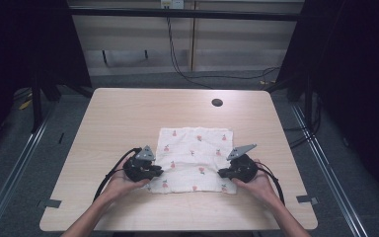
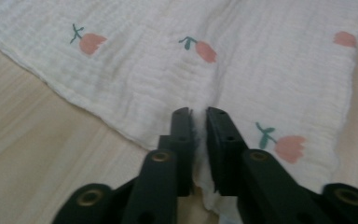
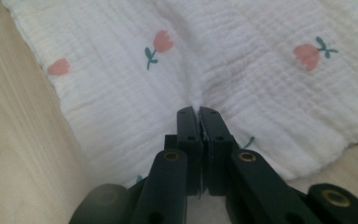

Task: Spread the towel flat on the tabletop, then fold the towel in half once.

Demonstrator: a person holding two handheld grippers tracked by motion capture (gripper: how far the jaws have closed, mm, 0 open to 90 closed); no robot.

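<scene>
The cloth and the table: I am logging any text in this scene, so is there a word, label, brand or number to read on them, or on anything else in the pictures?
None: no readable text.
The cloth bears only printed pink flowers with green stems, no letters.
The table is bare wood grain with a dark round hole.
The small pale fittings on the wall are too small to read.

Light wooden table [image 1: 128, 118] with a round hole [image 1: 217, 102] near its far edge, grey floor [image 1: 143, 79] around it, beige wall panels [image 1: 237, 44] beyond, black cable [image 1: 177, 64] hanging down them, dark curtains [image 1: 355, 74] flanking the table
</scene>
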